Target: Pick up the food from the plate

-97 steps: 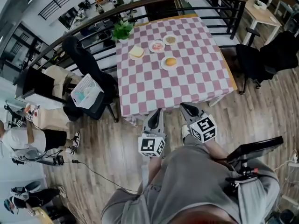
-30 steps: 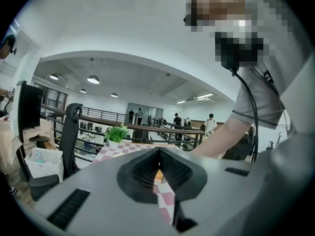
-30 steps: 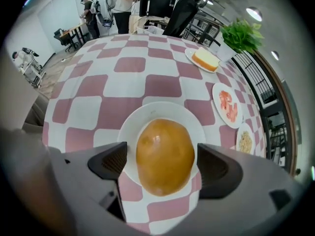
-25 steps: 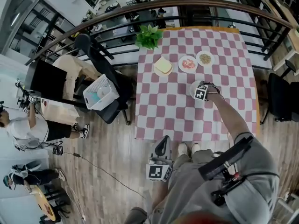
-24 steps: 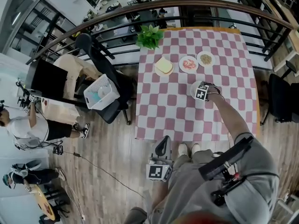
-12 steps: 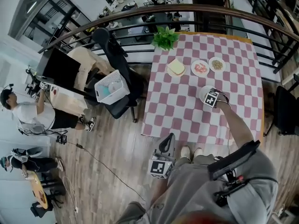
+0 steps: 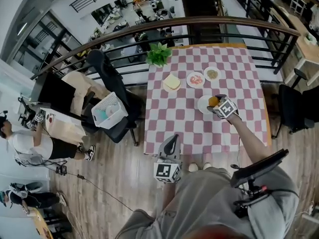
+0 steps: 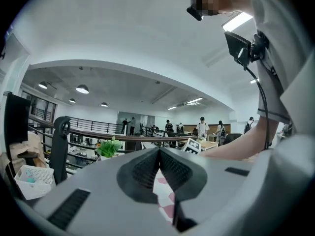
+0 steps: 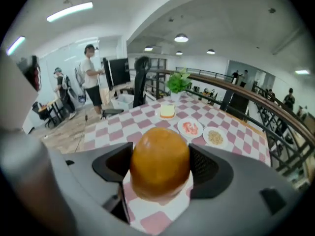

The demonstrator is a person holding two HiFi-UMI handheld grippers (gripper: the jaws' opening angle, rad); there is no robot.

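A round orange-brown bun (image 9: 160,162) sits between the pads of my right gripper (image 9: 161,167), whose jaws have just been closing and now press on both its sides. In the head view the bun (image 7: 214,101) hangs a little above its white plate (image 7: 201,105) on the pink-checked table (image 7: 174,126). My left gripper (image 7: 171,140) stays off the table's near edge, pointing level; its pads (image 8: 147,167) meet with nothing between them.
Behind the white plate lie a slice of bread (image 7: 172,82), a plate of red food (image 7: 195,79) and a plate of grains (image 7: 212,73). A potted plant (image 7: 158,55) stands at the far edge by the railing (image 7: 209,21). A black chair (image 7: 107,73) and white basket (image 7: 105,111) stand left.
My right gripper has risen from the plate with the bun between its jaws and tilted. The left gripper has lifted slightly. The head view has shifted.
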